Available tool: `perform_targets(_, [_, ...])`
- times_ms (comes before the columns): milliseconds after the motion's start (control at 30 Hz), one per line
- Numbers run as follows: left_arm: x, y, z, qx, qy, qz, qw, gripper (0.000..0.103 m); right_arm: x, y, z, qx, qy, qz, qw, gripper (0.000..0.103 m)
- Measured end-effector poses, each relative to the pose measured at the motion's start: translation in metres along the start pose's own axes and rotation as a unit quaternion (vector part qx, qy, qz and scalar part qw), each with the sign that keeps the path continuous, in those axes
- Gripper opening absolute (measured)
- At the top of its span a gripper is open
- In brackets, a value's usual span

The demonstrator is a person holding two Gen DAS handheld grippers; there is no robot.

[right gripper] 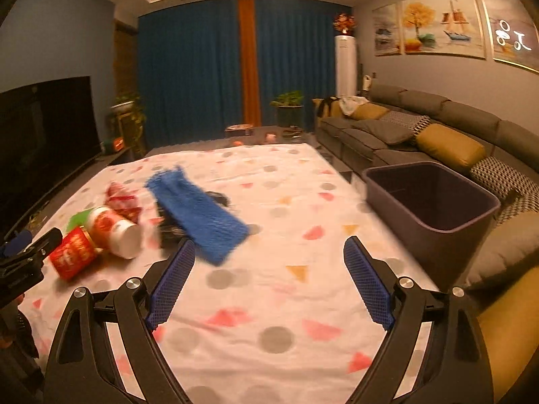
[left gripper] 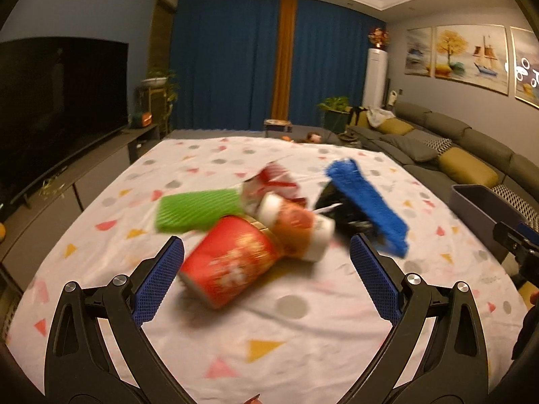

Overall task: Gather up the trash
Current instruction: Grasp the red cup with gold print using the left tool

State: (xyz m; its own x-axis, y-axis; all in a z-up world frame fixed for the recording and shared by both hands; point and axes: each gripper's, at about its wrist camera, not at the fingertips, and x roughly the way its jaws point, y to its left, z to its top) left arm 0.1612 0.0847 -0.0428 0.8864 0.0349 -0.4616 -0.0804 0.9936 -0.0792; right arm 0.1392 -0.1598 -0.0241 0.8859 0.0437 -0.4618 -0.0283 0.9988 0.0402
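A pile of trash lies on the patterned tablecloth (left gripper: 269, 320): a red paper cup (left gripper: 232, 262) on its side, an orange and white cup (left gripper: 296, 225), a green foam net (left gripper: 195, 210), a red and white wrapper (left gripper: 274, 181), a blue foam net (left gripper: 367, 202) and something black (left gripper: 340, 208) under it. My left gripper (left gripper: 266, 269) is open and empty, just short of the red cup. My right gripper (right gripper: 269, 269) is open and empty, with the blue foam net (right gripper: 202, 212) just ahead on its left. The red cup (right gripper: 72, 256) shows at the far left there.
A dark purple bin (right gripper: 434, 195) stands at the table's right edge, beside a grey sofa (right gripper: 438, 128) with yellow cushions. A TV (left gripper: 57, 101) on a low cabinet is on the left. Blue curtains (left gripper: 229, 60) hang behind the table.
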Motion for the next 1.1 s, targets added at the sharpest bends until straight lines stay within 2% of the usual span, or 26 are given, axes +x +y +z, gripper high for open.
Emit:
perform_targets(200, [0.01, 0.03, -0.005, -0.013, 0.025, -0.011, 0.9996, 0.097, 0.003, 0.033, -0.003, -0.015, 0.005, 0.018, 1.0, 0.087])
perform_targets(367, [0.028, 0.044, -0.002, -0.027, 0.047, -0.034, 0.998, 0.097, 0.011, 0.051, -0.002, -0.028, 0.013, 0.026, 0.999, 0.087])
perform_targets(600, [0.052, 0.046, -0.003, -0.016, 0.073, -0.046, 0.9961, 0.097, 0.02, 0.065, -0.001, -0.035, 0.02, 0.035, 0.999, 0.087])
perform_targets(833, [0.076, 0.049, -0.004, -0.026, 0.119, -0.077, 0.9896, 0.097, 0.028, 0.072, -0.003, -0.036, 0.028, 0.042, 0.998, 0.087])
perform_targets(900, [0.082, 0.051, -0.005, -0.032, 0.131, -0.086, 0.9872, 0.092, 0.03, 0.074, -0.005, -0.038, 0.03, 0.043, 0.998, 0.087])
perform_targets(1067, [0.087, 0.049, -0.009, -0.033, 0.145, -0.11, 0.9828, 0.067, 0.034, 0.078, -0.006, -0.042, 0.034, 0.046, 0.997, 0.087])
perform_targets(1100, [0.087, 0.048, -0.009, -0.029, 0.145, -0.115, 0.9822, 0.067, 0.034, 0.08, -0.006, -0.044, 0.034, 0.047, 0.997, 0.087])
